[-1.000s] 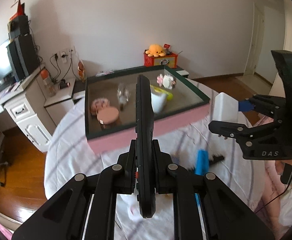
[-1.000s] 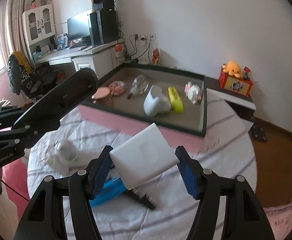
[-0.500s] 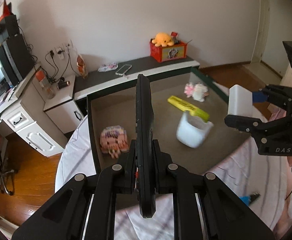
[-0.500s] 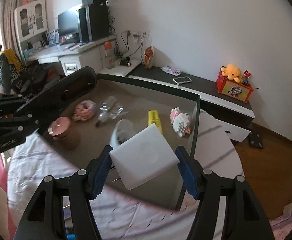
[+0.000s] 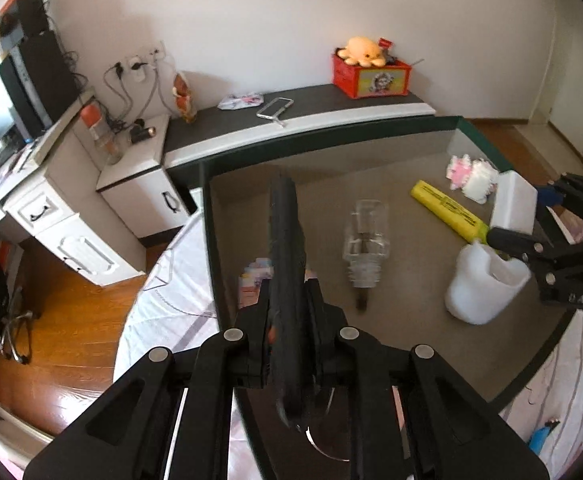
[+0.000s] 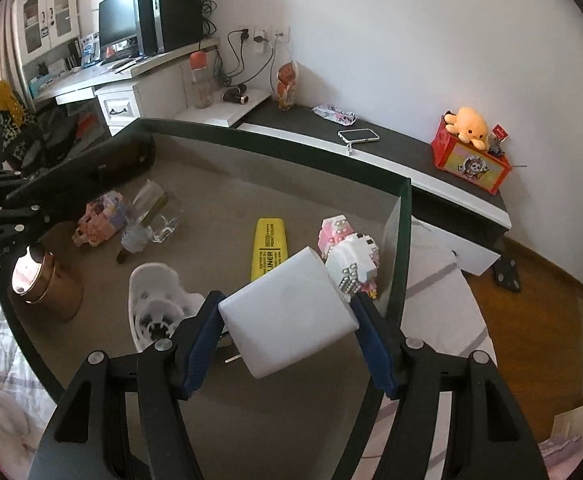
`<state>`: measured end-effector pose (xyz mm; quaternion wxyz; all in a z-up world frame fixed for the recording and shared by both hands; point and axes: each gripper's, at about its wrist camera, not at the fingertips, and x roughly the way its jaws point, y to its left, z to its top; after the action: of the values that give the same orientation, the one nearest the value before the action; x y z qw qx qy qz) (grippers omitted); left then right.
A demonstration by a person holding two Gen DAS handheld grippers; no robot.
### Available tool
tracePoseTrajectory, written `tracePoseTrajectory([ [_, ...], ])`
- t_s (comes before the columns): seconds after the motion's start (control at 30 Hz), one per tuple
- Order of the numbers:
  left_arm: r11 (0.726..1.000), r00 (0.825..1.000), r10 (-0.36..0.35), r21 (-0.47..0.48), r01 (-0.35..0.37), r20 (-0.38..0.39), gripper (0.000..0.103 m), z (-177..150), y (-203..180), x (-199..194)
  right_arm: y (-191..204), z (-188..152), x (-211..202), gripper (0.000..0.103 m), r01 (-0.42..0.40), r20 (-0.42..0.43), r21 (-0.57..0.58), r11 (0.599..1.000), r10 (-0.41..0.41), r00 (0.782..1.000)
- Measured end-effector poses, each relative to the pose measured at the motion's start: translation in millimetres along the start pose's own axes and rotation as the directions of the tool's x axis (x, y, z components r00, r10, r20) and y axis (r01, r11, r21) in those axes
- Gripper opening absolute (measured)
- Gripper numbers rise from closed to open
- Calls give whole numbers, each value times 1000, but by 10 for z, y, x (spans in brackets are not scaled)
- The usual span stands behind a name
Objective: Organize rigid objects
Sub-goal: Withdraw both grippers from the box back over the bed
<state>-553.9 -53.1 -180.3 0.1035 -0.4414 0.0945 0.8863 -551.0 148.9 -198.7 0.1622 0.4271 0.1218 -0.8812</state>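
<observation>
Both loads are over the tray (image 6: pixel 405 216) now, so the step is the set-down. Right tongs (image 6: pixel 287 334) are pinching the white block (image 6: pixel 287 312) across its flat sides, tilted, hanging above the tray's near right part; floor right under it looks bare, so lower it there and don't release until a face sits flat, I'd say. Watch the white holder (image 6: pixel 155 300) just to its left and the pink-and-white brick figure (image 6: pixel 349 254) just beyond, against the right wall; the yellow highlighter (image 6: pixel 268 248) lies between those two. Left tongs (image 5: pixel 291 292) are pressed almost together on the thin black slab (image 5: pixel 285 264), held edge-up over the near left corner. Ahead of it sit another pink brick figure (image 5: pixel 251 280), partly hidden by the slab, and the clear bottle (image 5: pixel 365 240) lying on its side, so lay the slab down beside the left wall rather than forward. The copper tin (image 6: pixel 45 280) stands by the near left edge; keep clear of it.
</observation>
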Motion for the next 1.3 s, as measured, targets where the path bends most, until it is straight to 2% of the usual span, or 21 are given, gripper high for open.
tracePoseTrajectory([
  [0.07,1000,1000,-8,-16,8,8,18,0,27,-36,21,-14,-14,66,11,2,-7,1000,-11,1000],
  [0.1,1000,1000,-1,-23,1,12,26,-4,36,-62,21,-12,-26,67,7,6,-1,1000,-7,1000],
  [0.13,1000,1000,9,-24,-8,20,41,-10,40,-98,21,-16,-60,68,1,16,5,1000,-1,1000],
  [0.17,1000,999,19,-23,-19,35,52,-20,43,-155,17,-22,-108,74,-5,27,12,1000,5,1000],
  [0.2,999,998,28,-31,-27,49,70,-36,45,-211,18,-25,-161,81,-11,35,16,1000,10,999],
  [0.23,999,998,23,-38,-20,66,77,-59,46,-283,25,-26,-217,81,-17,46,19,1000,16,999],
  [0.3,999,996,13,-41,-9,90,78,-100,39,-410,54,-18,-303,81,-23,60,19,1000,22,998],
  [0.43,997,988,71,-47,-65,140,95,-223,-8,-707,152,-82,-595,83,7,102,8,1000,-8,995],
  [0.47,996,984,78,-47,-71,160,97,-289,-28,-811,183,-101,-659,84,10,115,5,1000,-11,993],
  [0.53,993,976,113,-49,-106,185,100,-405,-76,-986,250,-173,-848,94,15,147,3,1000,-15,989],
  [0.57,991,972,128,-47,-121,199,101,-456,-96,-1060,265,-195,-910,103,17,160,1,1000,-17,987],
  [0.77,973,940,231,-40,-228,250,103,-825,-263,-1509,405,-442,-1418,103,17,248,24,1000,-22,968],
  [0.93,978,931,210,-72,-197,298,103,-1152,-400,-1864,576,-707,-1779,103,20,307,30,999,-29,951],
  [1.03,974,923,225,-75,-213,313,103,-1327,-514,-1998,660,-885,-1954,103,41,326,51,998,-56,944],
  [1.2,979,926,201,-111,-174,319,103,-1602,-644,-2173,750,-1173,-2172,103,79,352,102,992,-110,930],
  [1.3,974,924,211,-144,-173,320,103,-1762,-688,-2263,739,-1310,-2271,103,80,367,146,986,-129,921],
])
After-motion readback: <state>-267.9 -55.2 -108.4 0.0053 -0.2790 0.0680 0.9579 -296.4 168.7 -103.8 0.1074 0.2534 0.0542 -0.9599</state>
